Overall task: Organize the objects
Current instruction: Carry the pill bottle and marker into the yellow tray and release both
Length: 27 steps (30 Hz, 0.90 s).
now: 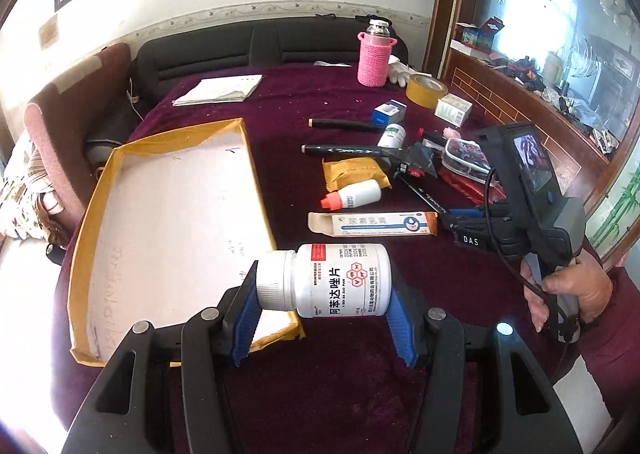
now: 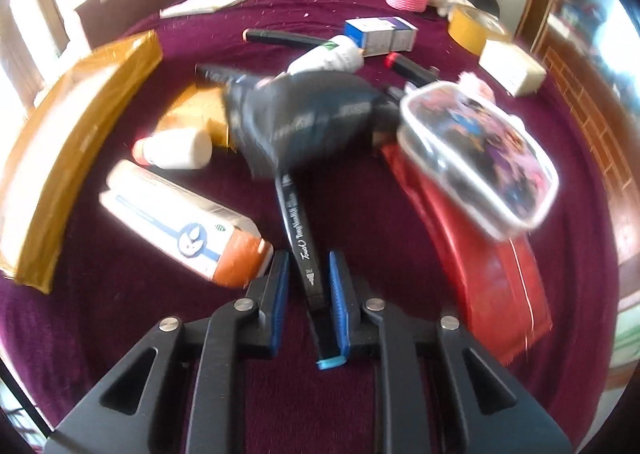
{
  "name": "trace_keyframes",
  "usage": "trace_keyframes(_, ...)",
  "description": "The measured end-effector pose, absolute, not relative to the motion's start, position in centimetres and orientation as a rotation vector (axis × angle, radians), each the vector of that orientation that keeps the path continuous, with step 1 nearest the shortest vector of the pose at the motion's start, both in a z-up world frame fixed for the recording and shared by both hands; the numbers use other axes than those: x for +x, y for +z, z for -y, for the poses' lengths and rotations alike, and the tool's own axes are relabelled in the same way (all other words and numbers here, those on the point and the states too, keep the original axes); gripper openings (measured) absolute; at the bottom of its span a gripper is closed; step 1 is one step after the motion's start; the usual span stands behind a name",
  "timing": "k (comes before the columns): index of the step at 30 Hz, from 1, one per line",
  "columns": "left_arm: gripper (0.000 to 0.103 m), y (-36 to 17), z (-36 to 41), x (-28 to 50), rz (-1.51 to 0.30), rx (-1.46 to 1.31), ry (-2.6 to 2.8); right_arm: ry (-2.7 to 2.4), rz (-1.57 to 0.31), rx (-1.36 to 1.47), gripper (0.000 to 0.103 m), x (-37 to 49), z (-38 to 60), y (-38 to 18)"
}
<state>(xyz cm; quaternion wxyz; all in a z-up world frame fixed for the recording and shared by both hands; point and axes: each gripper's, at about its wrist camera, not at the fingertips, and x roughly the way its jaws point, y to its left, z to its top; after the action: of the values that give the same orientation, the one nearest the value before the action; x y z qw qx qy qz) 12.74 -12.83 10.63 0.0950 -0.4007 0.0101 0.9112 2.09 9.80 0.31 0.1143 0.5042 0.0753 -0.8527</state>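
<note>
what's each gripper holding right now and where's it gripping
Left gripper: white plastic pill bottle, held sideways, clamped at cap and base. Right gripper: black marker pen, pinched near its blue-capped end.

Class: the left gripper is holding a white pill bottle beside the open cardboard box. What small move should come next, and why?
Probably carry the white pill bottle a little leftward over the cardboard box and lower it in. The left gripper already clamps it sideways, just off the box's near right corner, and the box's white floor looks bare.

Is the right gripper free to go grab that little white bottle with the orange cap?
Probably not yet: the right gripper is closed around a black marker. The orange-capped bottle itself lies uncovered on the cloth.
</note>
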Motion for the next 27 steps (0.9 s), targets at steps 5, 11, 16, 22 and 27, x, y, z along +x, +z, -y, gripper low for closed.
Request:
trace_keyframes(5, 0.05, 11.1, 15.5, 12.6, 0.03, -1.192, 2.726, -2.419, -0.062, 1.502, 0.012, 2.3, -10.3, 1.4)
trace_keyframes(11, 0.05, 15.0, 19.4, 11.2, 0.082, -1.164, 2.712, -2.364, 0.121, 1.348, 0.013, 5.0, -10.4, 8.7)
trace_keyframes(16, 0.05, 19.6, 22.7, 7.5, 0.082, -1.152, 2.722, -2.296, 0.131, 1.191, 0.013, 4.2, -6.0, 15.9)
trace_keyframes(22, 0.05, 18.7, 25.6, -0.6, 0.034, -1.285, 2.802, -2.21, 0.05, 1.19, 0.013, -0.9, 3.4, 17.6)
trace_keyframes(27, 0.05, 11.5, 27.4, -5.9, 0.148, -1.459, 2.778, -2.089, 0.014, 1.435, 0.013, -6.0, 9.9, 10.8)
